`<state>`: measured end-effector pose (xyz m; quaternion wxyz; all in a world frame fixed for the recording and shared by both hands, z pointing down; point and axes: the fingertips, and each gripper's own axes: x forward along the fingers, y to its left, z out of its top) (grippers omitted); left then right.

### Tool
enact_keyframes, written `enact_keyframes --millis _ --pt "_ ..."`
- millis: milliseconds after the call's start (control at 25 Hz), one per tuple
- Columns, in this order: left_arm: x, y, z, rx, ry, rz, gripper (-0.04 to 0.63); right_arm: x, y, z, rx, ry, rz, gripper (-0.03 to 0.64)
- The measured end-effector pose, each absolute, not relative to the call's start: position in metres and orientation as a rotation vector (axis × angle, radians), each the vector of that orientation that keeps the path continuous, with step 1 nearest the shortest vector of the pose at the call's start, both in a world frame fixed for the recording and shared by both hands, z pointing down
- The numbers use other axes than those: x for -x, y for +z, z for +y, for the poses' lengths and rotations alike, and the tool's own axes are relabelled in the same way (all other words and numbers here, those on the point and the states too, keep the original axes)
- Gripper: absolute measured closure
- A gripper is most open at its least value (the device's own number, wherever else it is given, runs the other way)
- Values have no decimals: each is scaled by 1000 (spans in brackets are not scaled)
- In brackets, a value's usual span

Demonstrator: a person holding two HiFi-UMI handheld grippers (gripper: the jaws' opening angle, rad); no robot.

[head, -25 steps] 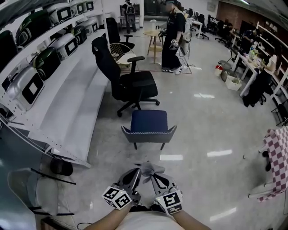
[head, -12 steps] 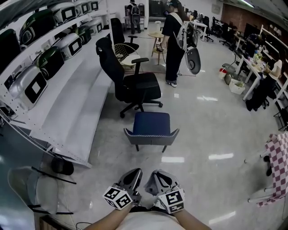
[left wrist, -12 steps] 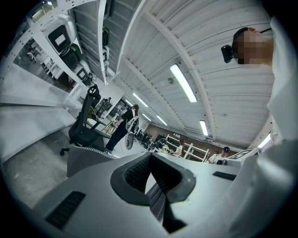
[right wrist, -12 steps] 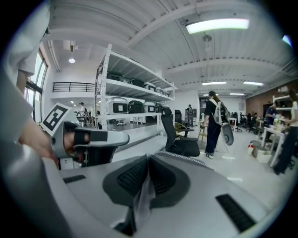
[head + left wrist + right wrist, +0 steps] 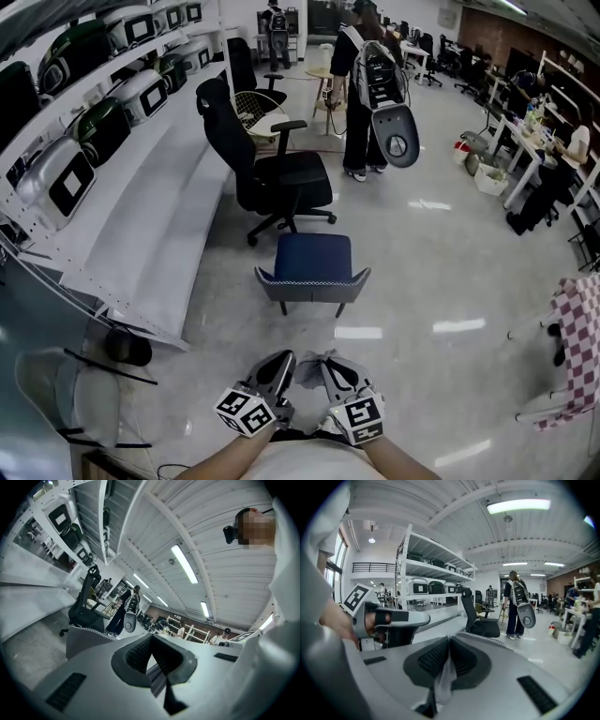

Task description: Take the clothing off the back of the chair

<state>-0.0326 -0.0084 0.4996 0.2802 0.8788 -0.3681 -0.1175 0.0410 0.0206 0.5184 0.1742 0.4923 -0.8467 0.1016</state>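
**A:** Room?

**B:** Open-plan office with a glossy grey floor. Landmark is the blue-seated chair: mid-floor, grey shell, back turned toward the camera.

**A:** What's around it?

**B:** White shelving runs along the chair's left, loaded with boxy units with dark screens. A black office chair sits just beyond it. A person with a backpack stands further beyond. Far to the chair's right, a red-and-white chequered cloth hangs on a white frame at the picture edge.

**A:** Where's the clothing?

**B:** It's off the chair. The pale grey fabric is on the chair's near side, well apart from it, up at the grippers close to the operator's torso.

**A:** Claws?

**B:** The right gripper has its jaws clamped on a thin fold of that fabric. In the right gripper view a strip of it hangs down from between the pads. The left gripper has its jaws together with the pads meeting. I can't tell from its own view whether any fabric is caught there.

**A:** How do they sit?

**B:** Side by side, left just beside right. The marker cubes face the operator and the tips point toward the chair. The fabric bunches between the two tips, nearer the right.
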Motion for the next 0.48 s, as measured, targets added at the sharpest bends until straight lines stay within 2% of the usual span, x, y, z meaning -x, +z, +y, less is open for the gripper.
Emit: enact_keyframes --millis 480 --pt "36 494 -9 -2357 -330 -1021 588 -38 514 15 -1364 270 -2427 589"
